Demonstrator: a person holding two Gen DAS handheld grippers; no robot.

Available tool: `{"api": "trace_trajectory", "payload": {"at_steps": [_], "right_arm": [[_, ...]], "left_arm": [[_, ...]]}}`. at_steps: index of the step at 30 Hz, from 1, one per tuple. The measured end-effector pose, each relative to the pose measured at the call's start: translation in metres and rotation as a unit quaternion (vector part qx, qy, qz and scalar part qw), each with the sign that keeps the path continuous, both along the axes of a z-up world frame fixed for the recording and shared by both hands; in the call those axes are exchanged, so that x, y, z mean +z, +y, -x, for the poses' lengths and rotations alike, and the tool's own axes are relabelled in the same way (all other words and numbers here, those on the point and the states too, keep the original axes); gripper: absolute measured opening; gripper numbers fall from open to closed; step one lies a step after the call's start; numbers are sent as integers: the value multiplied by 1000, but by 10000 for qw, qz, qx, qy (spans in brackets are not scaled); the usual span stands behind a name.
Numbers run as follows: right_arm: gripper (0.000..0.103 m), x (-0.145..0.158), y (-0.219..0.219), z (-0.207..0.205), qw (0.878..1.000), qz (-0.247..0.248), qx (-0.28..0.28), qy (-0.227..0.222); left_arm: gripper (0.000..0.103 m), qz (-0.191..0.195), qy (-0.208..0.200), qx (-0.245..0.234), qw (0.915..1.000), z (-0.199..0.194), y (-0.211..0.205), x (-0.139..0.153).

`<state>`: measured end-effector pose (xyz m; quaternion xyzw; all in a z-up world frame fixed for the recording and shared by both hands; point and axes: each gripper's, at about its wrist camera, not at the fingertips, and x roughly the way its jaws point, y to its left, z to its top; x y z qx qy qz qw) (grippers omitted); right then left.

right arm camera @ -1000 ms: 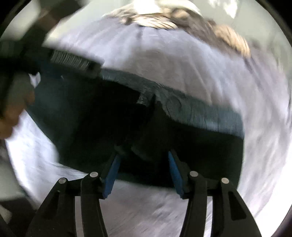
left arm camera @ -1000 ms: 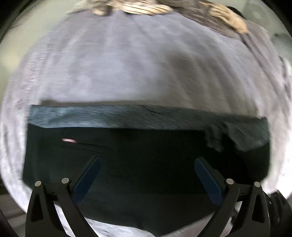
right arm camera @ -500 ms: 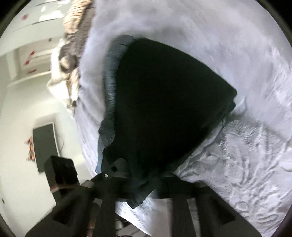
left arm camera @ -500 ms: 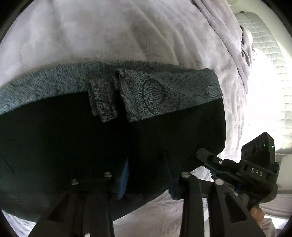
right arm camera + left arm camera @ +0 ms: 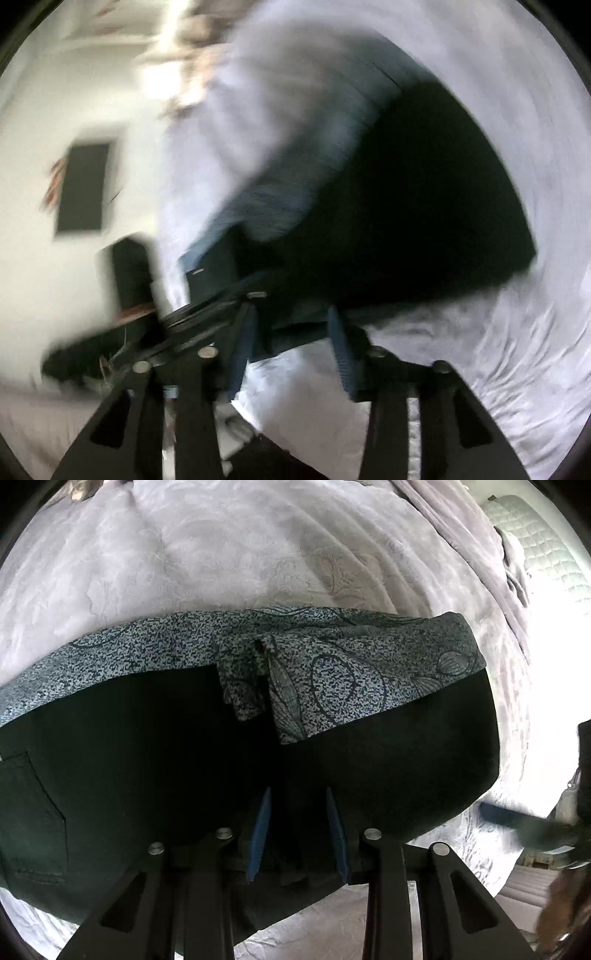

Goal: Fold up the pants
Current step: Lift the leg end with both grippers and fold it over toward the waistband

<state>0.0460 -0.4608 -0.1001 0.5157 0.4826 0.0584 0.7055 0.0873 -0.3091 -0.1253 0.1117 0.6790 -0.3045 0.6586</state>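
Observation:
The dark pants [image 5: 369, 760] lie folded on a pale lilac bedspread [image 5: 258, 561], with a blue-grey patterned lining band [image 5: 332, 672] turned out along the far edge. My left gripper [image 5: 297, 827] sits over the near edge of the pants, its blue pads [image 5: 260, 830] a narrow gap apart with dark cloth between them. In the blurred right wrist view, my right gripper [image 5: 291, 343] holds its pads apart at the near edge of the pants [image 5: 424, 206]. The left gripper's body [image 5: 207, 306] shows beside it.
The bedspread [image 5: 498, 350] spreads around the pants on all sides. A grey blanket [image 5: 476, 546] and a quilted white headboard [image 5: 535, 554] lie at the far right. A dark wall screen [image 5: 83, 188] hangs on the white wall to the left.
Both grippers closed in on the near edge of the pants. The left jaws narrowed from wide open. The right gripper swung round and its jaws now stand slightly apart.

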Motion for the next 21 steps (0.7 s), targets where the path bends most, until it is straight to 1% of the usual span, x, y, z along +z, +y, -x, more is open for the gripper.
{"api": "trace_trajectory", "payload": {"at_steps": [1,2,3,5,7,8,9,10,12,14,15,16,17,19,21], "right_arm": [[49,17,-10,-2,9993,266,46,-268],[49,27,-17,-3,9983,462,-10,-353],[50,34,-33,-8,9962,758,-158,-409],[50,32,-59,-19,9911,1259,-404,-155],[50,16,-81,-33,9835,1716,-490,293],[50,4,-90,-40,9822,1755,-475,466],[49,-8,-96,-46,9833,1656,-447,603],[44,-22,-103,-50,9858,1448,-428,733],[41,-44,-111,-53,9911,937,-455,825],[39,-47,-115,-52,9935,691,-477,770],[39,-49,-116,-52,9941,672,-439,735],[39,-51,-117,-51,9939,703,-403,745],[39,-56,-116,-51,9923,809,-359,867],[43,-61,-106,-62,9841,1345,-196,1145],[45,-59,-94,-65,9749,1834,-142,1256]], "left_arm": [[34,3,9,0,10000,-1,0,0],[34,-2,11,-1,10000,-1,-1,1],[34,-11,8,-1,10000,-1,0,1],[34,-31,-18,7,10000,0,6,4],[34,-47,-38,25,10000,1,5,4],[34,-50,-40,34,10000,1,4,4],[34,-50,-41,39,10000,1,3,3],[34,-46,-39,54,10000,1,3,3],[34,-56,-11,75,10000,0,1,3],[34,-77,-6,80,9999,0,-1,3],[34,-74,-13,72,9999,0,-2,3],[34,-68,-33,53,10000,0,-3,3],[34,-66,-61,22,10000,0,-4,3],[34,-103,-134,-34,9999,1,-6,3],[34,-139,-182,-68,9997,1,-7,4]]}}
